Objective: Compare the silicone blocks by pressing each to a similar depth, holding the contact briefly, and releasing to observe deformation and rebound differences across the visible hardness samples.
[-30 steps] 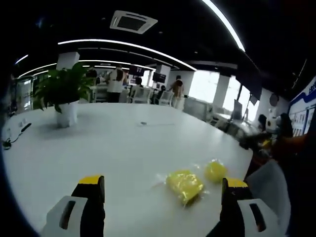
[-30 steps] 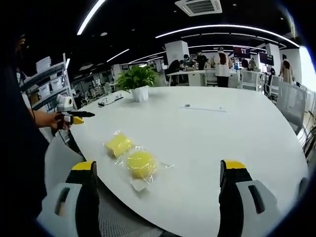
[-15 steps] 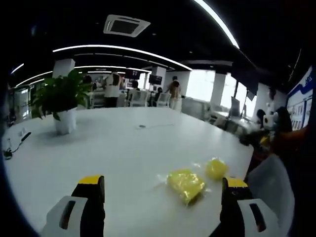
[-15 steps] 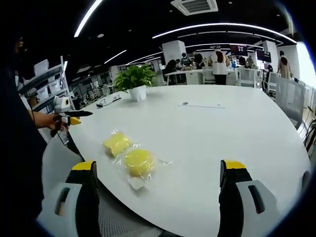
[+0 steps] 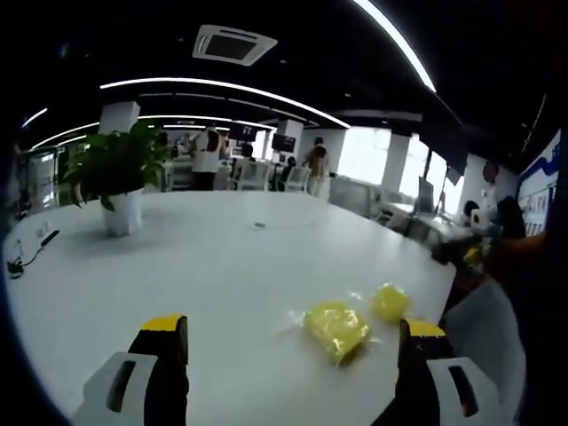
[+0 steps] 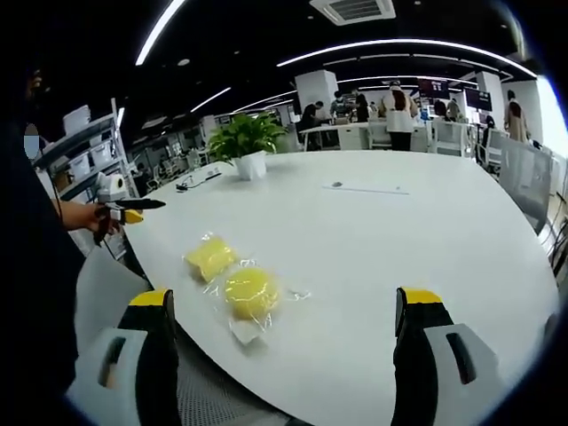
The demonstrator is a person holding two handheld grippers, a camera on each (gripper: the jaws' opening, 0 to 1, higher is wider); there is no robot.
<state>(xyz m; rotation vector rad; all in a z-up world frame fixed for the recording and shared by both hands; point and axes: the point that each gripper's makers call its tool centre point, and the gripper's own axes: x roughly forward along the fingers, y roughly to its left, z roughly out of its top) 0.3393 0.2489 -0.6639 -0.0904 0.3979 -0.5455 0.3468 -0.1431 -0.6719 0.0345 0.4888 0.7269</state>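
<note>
Two yellow silicone samples in clear wrap lie on the white table near its front edge. In the left gripper view the square block (image 5: pixel 335 324) is nearer, with the round block (image 5: pixel 389 303) behind it to the right. In the right gripper view the round block (image 6: pixel 249 292) lies in front of the square block (image 6: pixel 210 258). My left gripper (image 5: pixel 288 342) is open, hovering above the table just short of the square block. My right gripper (image 6: pixel 282 315) is open too, with the round block just inside its left jaw. The left gripper (image 6: pixel 124 206) also appears at the far left, held in a hand.
A potted plant (image 5: pixel 117 173) (image 6: pixel 245 142) stands further back on the white table (image 5: pixel 222 257) (image 6: pixel 399 231). A small dark item and a paper strip (image 6: pixel 355 187) lie mid-table. Cables (image 5: pixel 27 248) rest at its left edge. A grey chair (image 6: pixel 111 275) stands by the table's near edge. People and desks occupy the background.
Both views have shifted only slightly with the hands. The blocks lie where they were and both grippers stay open.
</note>
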